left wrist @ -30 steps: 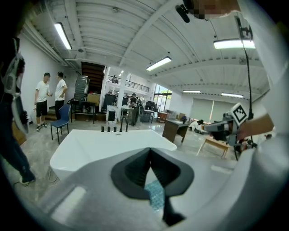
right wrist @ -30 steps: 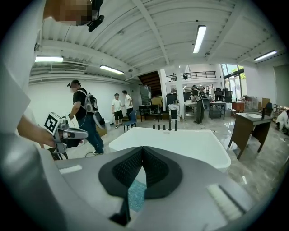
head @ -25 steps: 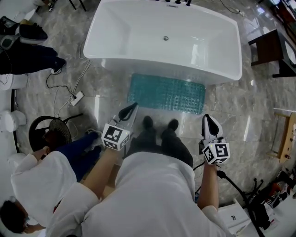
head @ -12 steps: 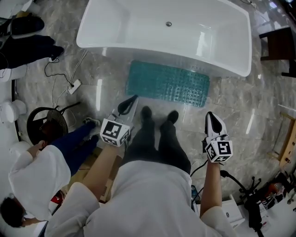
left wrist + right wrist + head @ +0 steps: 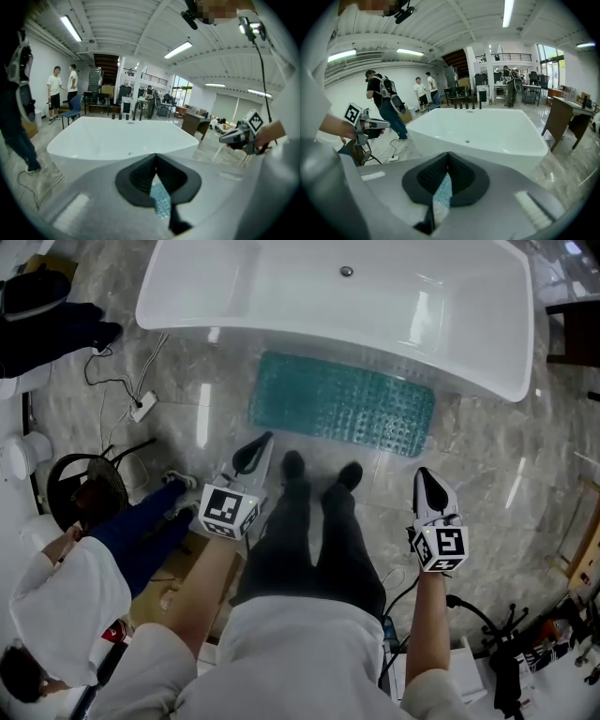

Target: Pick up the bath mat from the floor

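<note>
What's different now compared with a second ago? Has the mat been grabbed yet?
Not yet. Only the view drifted: the bathtub and bath mat slid slightly up the head view and tilted. The left gripper and right gripper stayed shut, empty and raised before the person; the mat still lies flat on the floor beside the tub.

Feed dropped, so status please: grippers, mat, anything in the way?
Left gripper shut, empty; right gripper same. Bath mat flat on floor beside bathtub, untouched. Nothing on it; person's shoes just short.

White bathtub [image 5: 281, 296] sits on glossy grey marble floor [image 5: 487, 456], strip lights [image 5: 506, 11] glowing along the white ceiling [image 5: 450, 26] overhead.
</note>
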Demonstrator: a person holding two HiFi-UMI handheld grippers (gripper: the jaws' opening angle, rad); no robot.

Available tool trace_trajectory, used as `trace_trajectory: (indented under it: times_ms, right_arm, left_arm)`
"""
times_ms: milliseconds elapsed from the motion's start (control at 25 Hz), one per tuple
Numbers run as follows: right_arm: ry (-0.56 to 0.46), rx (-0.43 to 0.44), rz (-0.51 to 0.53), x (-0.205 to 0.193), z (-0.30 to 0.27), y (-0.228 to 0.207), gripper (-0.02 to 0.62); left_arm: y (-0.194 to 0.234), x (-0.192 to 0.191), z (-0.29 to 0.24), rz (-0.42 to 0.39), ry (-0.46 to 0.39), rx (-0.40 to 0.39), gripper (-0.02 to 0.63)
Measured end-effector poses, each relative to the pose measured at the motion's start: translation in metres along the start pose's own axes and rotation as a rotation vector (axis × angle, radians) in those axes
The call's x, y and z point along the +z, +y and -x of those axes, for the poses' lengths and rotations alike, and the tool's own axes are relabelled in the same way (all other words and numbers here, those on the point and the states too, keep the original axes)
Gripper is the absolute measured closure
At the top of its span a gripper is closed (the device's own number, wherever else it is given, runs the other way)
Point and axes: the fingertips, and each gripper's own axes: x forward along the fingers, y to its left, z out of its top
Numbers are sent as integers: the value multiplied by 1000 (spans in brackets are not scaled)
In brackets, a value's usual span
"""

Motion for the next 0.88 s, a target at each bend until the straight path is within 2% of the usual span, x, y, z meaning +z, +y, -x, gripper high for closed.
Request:
trace_trajectory:
  times_ms: [360,600,880]
  right_arm:
    - [35,1,-64,-80,-78,-48,591]
    - [62,74,-87,-147,-135,-66,591]
    - [57,68,-134,-223,-201,-88,591]
  left_arm:
    - [17,-93,-65,24,64,22,606]
    - [32,-164,-116,13,111,23,606]
    - [82,-253,-152,-2,161,48,606]
